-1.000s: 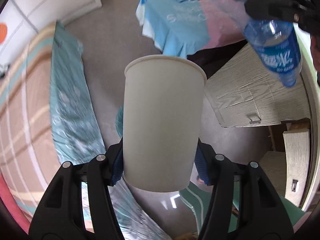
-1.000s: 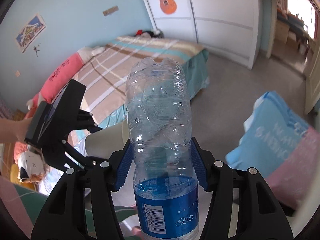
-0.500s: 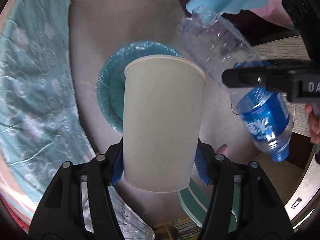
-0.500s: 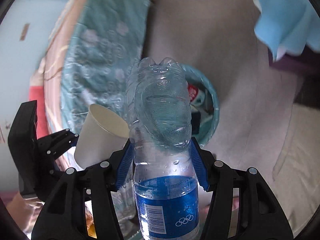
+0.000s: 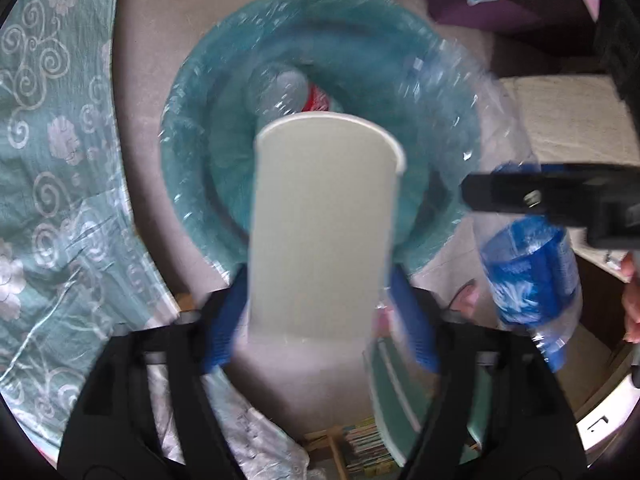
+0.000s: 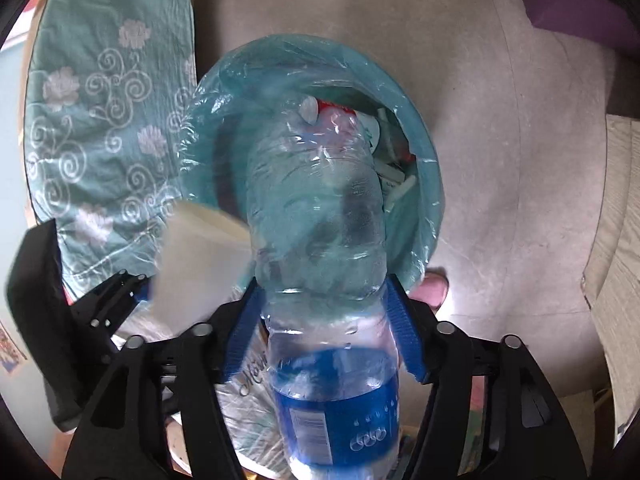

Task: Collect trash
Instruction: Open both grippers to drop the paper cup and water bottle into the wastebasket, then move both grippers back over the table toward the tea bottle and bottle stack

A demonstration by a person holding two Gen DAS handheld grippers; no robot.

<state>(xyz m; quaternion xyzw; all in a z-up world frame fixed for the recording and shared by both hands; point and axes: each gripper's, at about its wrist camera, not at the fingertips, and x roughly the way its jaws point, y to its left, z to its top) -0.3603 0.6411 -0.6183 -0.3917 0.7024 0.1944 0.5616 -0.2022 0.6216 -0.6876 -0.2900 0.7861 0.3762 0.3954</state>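
The left tool [image 5: 320, 316], jaws opening, frames the paper cup [image 5: 324, 224], mouth toward the lined bin [image 5: 192, 128]. The right tool [image 6: 324, 320], also opening, frames the bottle [image 6: 316, 216], base binward over wrappers [image 6: 394, 178].

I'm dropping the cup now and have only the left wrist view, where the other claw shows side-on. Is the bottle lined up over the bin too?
Observer: Yes. In the right wrist view the bottle points far end first into the mouth of the bin.
Operator: Is it being let go?
Observer: The right claw has its jaws opening. The bottle is between the blue pads, which look just clear of it.
Operator: Any room in there?
Observer: It seems so. White scraps lie low on one side, well under the rim.
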